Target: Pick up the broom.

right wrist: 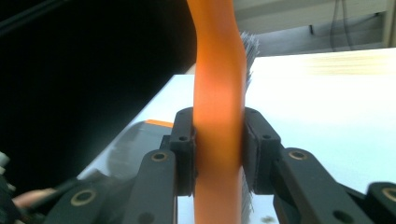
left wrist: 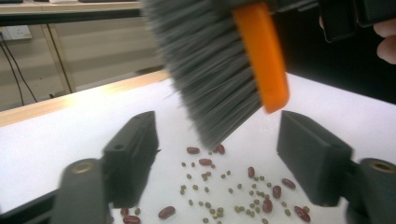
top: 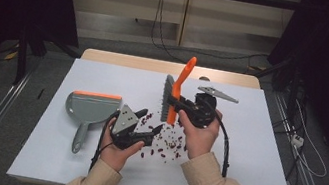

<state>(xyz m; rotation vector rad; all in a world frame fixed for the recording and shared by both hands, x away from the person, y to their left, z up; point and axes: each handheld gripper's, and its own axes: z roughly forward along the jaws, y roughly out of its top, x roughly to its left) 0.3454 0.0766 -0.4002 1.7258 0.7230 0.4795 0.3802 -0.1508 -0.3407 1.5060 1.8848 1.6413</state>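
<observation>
Right gripper view: right claw (right wrist: 218,154) clamps the smooth orange brush (right wrist: 218,93); left claw (left wrist: 217,172) gapes empty.

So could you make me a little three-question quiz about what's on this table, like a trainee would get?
1. True or false: the right tool is clamped on the brush by its orange handle.
2. What lies scattered on the white table under the bristles? A) beans B) screws C) coins
3. Fill in: the grey dustpan lies beside the ___ tool, whose jaws stand apart with nothing between them.

Key: 1 true; 2 A, beans; 3 left.
</observation>
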